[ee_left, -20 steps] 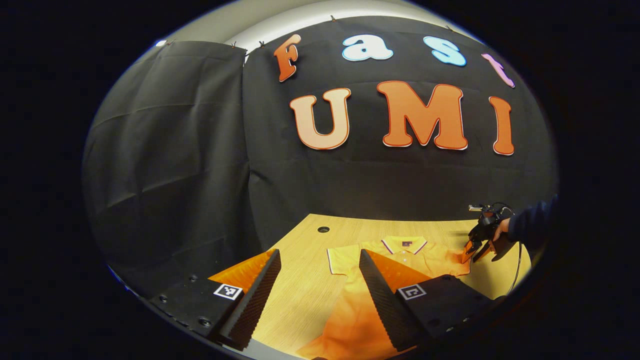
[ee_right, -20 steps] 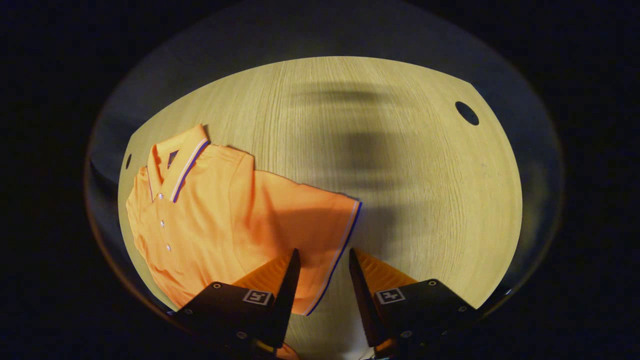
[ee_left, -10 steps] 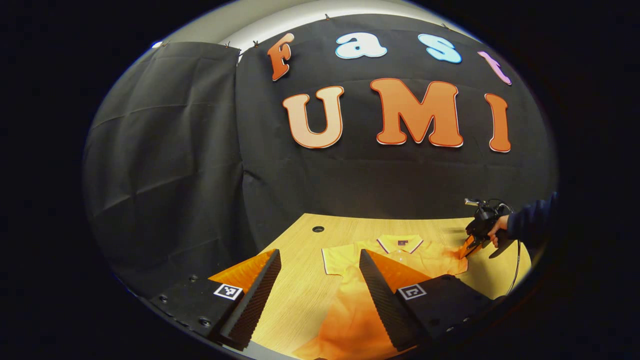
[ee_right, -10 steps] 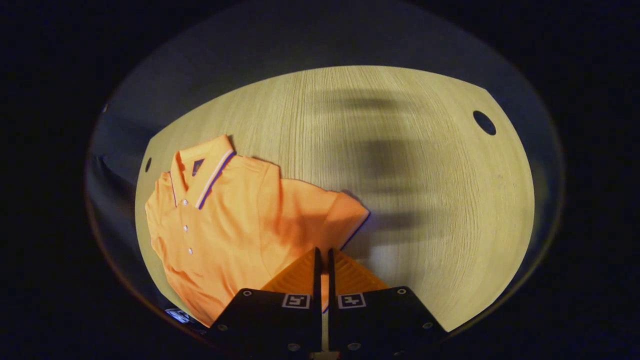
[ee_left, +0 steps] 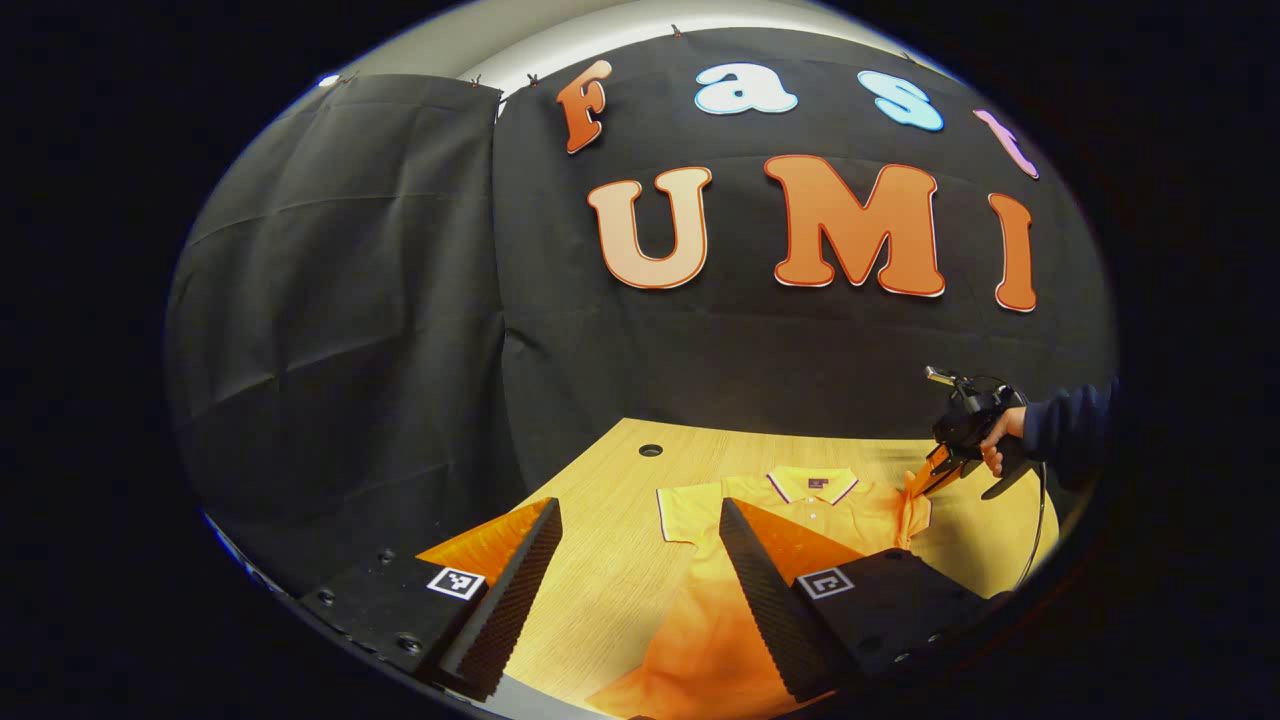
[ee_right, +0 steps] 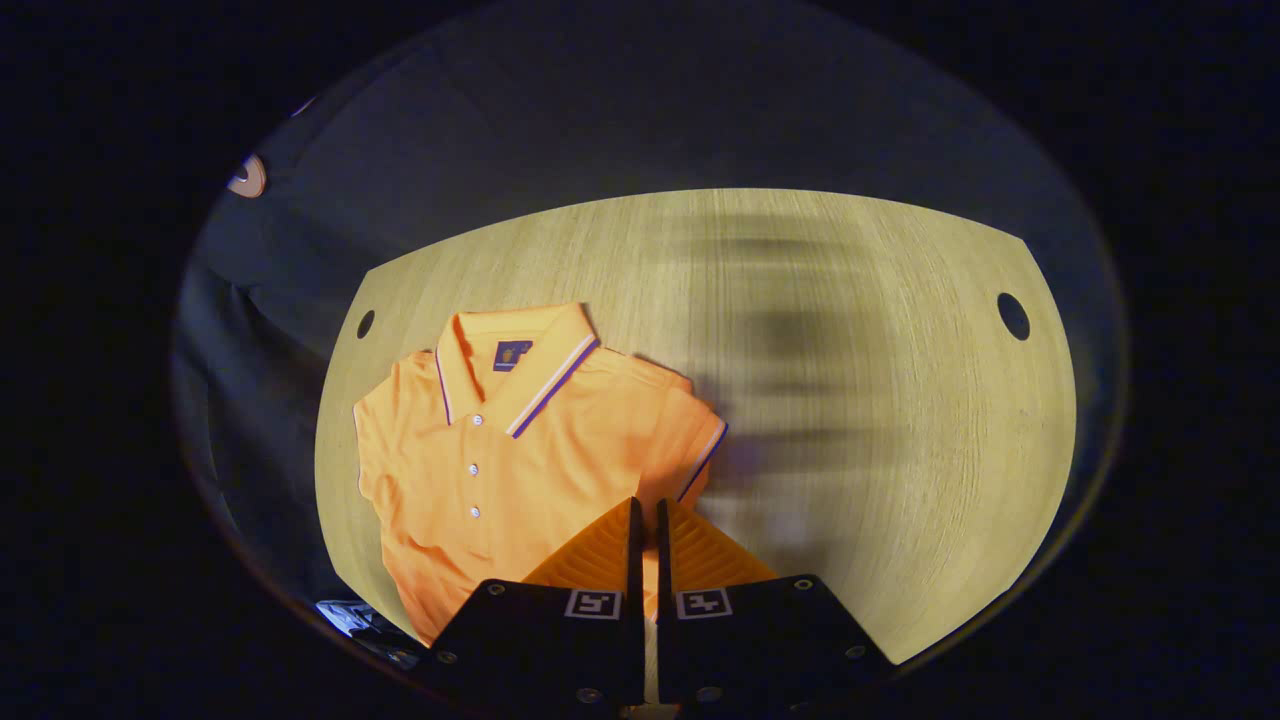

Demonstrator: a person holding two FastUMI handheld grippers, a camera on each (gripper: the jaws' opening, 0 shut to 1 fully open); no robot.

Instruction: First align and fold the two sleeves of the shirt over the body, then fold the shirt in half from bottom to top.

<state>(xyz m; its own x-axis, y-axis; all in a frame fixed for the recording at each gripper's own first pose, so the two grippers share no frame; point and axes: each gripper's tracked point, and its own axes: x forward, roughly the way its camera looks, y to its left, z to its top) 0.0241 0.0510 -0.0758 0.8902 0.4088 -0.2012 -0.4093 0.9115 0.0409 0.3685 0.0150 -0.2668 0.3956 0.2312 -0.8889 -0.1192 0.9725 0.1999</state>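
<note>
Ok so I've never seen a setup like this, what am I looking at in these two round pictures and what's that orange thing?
A person holds a two-finger gripper in each hand, and each carries a fisheye camera. In the left gripper view, the left gripper hangs open above a wooden table, where an orange polo shirt lies; farther off, a hand works the right gripper. The right gripper view looks down on the same shirt. There the right gripper is shut on the sleeve, lifting it off the table.

A light wooden tabletop (ee_right: 850,420) has round holes (ee_right: 1013,316) near its corners. Black cloth (ee_left: 350,330) hangs behind it.
</note>
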